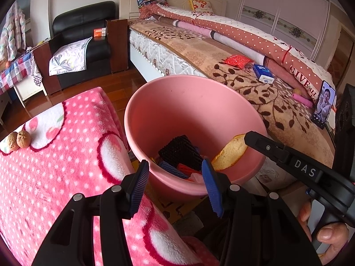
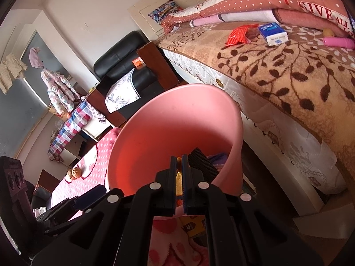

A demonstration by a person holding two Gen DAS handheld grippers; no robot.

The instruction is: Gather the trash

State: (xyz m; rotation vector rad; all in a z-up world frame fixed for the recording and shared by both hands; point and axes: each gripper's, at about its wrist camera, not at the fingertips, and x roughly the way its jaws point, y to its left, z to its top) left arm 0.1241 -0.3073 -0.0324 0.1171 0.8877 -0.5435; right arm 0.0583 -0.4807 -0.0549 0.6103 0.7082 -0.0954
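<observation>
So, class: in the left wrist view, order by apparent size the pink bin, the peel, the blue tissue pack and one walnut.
1. Pink bin
2. Peel
3. Blue tissue pack, farther off, so unsure
4. Walnut

2 walnuts on pink blanket; phone on bed.

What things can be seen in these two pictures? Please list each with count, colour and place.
bin: 1, pink, between bed and blanket
peel: 1, orange, over the bin in the right gripper
walnuts: 2, brown, on the pink dotted blanket
wrapper: 1, red, on the bed
tissue pack: 1, blue-white, beside the wrapper
phone: 1, black, bed's edge
armchair: 1, black, by the wall
left gripper: jaws open, astride bin rim
right gripper: jaws shut on peel
</observation>
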